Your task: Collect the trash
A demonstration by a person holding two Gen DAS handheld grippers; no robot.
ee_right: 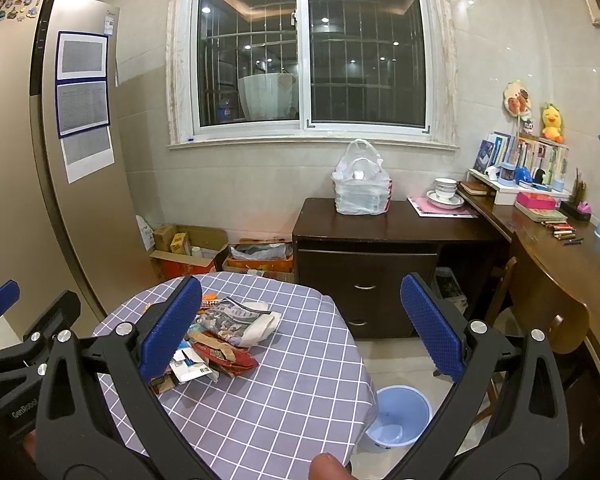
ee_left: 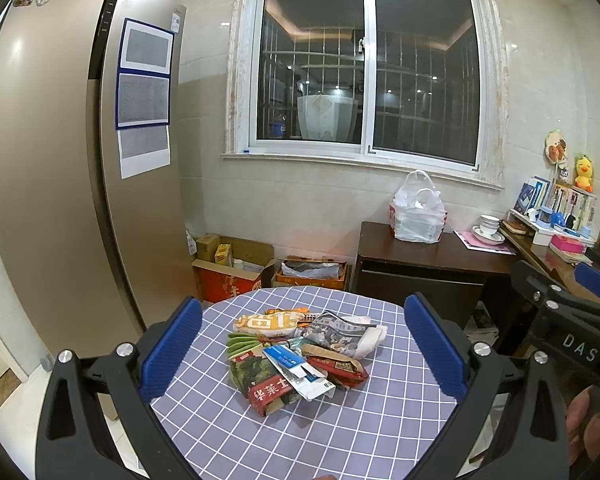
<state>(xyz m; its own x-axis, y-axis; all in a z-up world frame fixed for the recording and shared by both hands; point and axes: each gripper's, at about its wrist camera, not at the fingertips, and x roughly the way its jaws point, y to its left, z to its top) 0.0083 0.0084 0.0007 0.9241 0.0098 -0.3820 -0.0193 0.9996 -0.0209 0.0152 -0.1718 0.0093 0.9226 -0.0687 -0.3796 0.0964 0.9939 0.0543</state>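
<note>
A pile of trash (ee_left: 300, 354) lies on the round table (ee_left: 360, 432) with a purple checked cloth: snack wrappers, crumpled newspaper, a white and blue box, green pods. My left gripper (ee_left: 304, 350) is open above the table, its pads on either side of the pile, apart from it. My right gripper (ee_right: 300, 328) is open and empty over the table's right part; the pile (ee_right: 224, 340) sits by its left finger (ee_right: 172, 328). A light blue bin (ee_right: 398, 416) stands empty on the floor right of the table (ee_right: 292, 400).
A tall gold fridge (ee_left: 80, 160) stands at the left. Cardboard boxes (ee_left: 236, 264) sit under the window. A dark cabinet (ee_right: 372, 264) holds a white plastic bag (ee_right: 362, 186). A wooden desk (ee_right: 560, 248) with books and a chair (ee_right: 548, 320) stand at the right.
</note>
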